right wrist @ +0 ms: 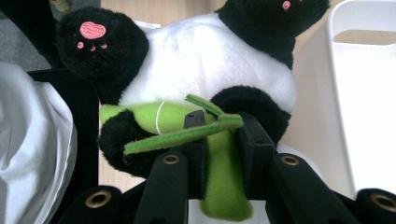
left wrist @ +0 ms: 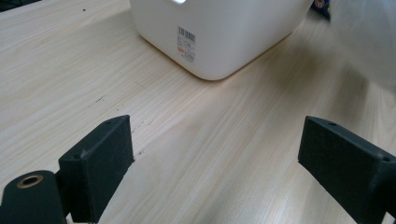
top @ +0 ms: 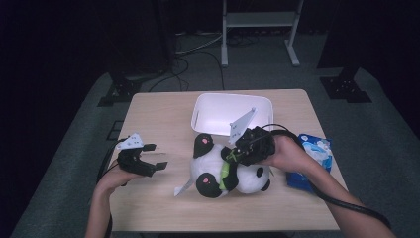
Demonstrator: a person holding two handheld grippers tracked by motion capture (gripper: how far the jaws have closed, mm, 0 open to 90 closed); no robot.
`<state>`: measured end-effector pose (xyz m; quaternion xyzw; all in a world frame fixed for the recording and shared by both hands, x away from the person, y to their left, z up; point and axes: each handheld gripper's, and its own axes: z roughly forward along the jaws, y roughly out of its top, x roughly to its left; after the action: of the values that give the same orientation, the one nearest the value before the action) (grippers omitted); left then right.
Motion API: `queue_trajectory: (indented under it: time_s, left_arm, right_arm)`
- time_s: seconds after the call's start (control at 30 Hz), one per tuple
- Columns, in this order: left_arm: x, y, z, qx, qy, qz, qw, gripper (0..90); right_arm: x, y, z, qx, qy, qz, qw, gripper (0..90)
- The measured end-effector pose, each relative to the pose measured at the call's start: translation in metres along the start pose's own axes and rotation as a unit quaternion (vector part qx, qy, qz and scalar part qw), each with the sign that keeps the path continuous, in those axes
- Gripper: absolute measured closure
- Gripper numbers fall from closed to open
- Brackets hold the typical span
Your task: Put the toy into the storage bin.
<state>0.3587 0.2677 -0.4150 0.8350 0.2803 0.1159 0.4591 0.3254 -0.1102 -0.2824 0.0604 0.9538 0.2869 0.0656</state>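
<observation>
From up high, a toy panda [top: 229, 171] lies on its back on the wooden table [top: 158, 114]. It is black and white with pink paw pads. It sits just in front of a white tub [top: 233, 115]. The right gripper [top: 236, 156] is pressed down onto the panda's tummy, where a green bamboo stick [top: 227, 174] is sewn on. The person's right hand [top: 287, 154] holds that gripper. A blue packet [top: 309, 157] lies near the table's right edge, partly under the right arm. The left gripper [top: 157, 157] is off to the left, well apart from the panda. Its jaws are wide apart and nothing is in them. A white tag [top: 183, 187] pokes out beside the panda's lower foot.

In the left gripper view, the two black jaws stand far apart with bare table between them. The white tub [left wrist: 219, 37] is ahead, and it has a small sticker [left wrist: 186, 44] with black lines on its side.

In the right gripper view, the two black jaws are squeezed tight on the green bamboo stick [right wrist: 219, 172]. The stick runs down between them. A thin green leaf [right wrist: 187, 133] lies across the jaw tips. The panda [right wrist: 205, 60] fills the space behind, with one pink paw pad [right wrist: 92, 30] at the upper left. The white tub [right wrist: 364, 93] is at the right.
</observation>
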Motion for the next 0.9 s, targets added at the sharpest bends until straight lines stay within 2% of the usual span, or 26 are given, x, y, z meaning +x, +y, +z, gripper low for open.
queue_trajectory:
  time_s: [0.17, 0.5, 0.9]
  left_arm:
    - [0.001, -0.001, 0.000, -0.001, 0.000, -0.005, 1.0000, 9.0]
    - [0.004, -0.004, -0.001, -0.001, 0.001, -0.013, 0.9999, 9.0]
    - [0.007, -0.008, 0.001, 0.003, 0.001, -0.019, 0.9998, 9.0]
  right_arm:
    - [0.001, 0.003, -0.019, -0.003, -0.010, 0.008, 0.9999, 74.4]
    - [0.005, 0.017, -0.055, 0.002, -0.026, 0.008, 0.9996, 74.4]
    - [-0.009, 0.031, -0.084, -0.004, -0.034, 0.017, 0.9993, 74.4]
